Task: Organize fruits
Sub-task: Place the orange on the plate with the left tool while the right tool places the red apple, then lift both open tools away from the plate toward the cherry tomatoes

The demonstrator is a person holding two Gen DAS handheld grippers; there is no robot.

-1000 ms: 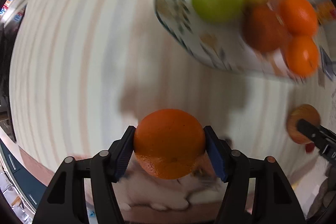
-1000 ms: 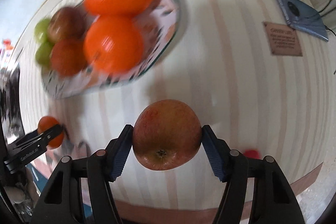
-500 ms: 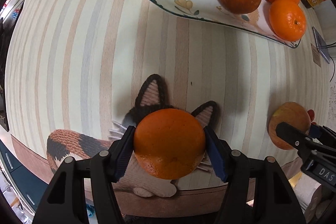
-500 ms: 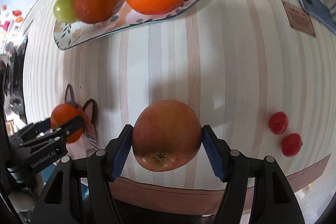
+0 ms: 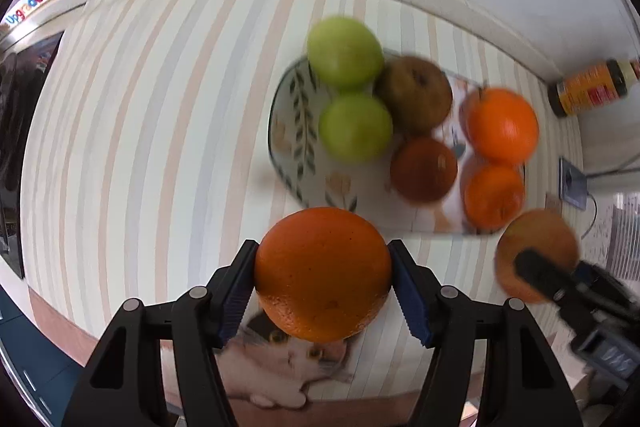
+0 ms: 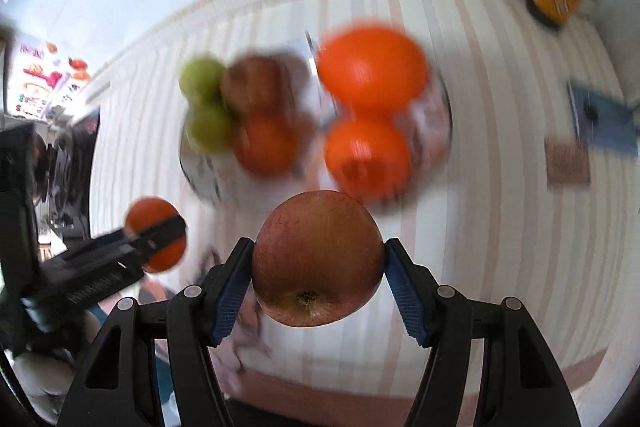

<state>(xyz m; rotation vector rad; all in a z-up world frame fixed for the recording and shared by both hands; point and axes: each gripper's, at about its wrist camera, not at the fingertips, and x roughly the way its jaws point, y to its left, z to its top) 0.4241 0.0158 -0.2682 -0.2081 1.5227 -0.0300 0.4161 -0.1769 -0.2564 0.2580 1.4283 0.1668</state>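
Most of the sorting looks done: the patterned plate [image 5: 294,131] on the striped tablecloth [image 5: 140,131] already carries six fruits, two green apples [image 5: 344,57] at its left end, a brownish fruit [image 5: 416,99] and a dark reddish one [image 5: 424,169] in the middle, two oranges [image 5: 502,125] at the right. What's left, as I read it, is the pair in the air. The left gripper [image 5: 323,283] has its blue pads clamped on either side of an orange [image 5: 323,273], held above the table just short of the plate's near edge. The right gripper [image 6: 318,275] is clamped the same way on a red apple [image 6: 318,259], stem end facing the camera, also near the plate's front. Free space sits along the plate's near side, so both should fit, I'd judge. Now the trouble spots: the right view is badly smeared, the plate's pattern and rim dissolve there. A cat picture [image 5: 288,355] at the table's edge is half hidden behind the orange. The jar [image 5: 588,89] at the far right is too blurred to read.
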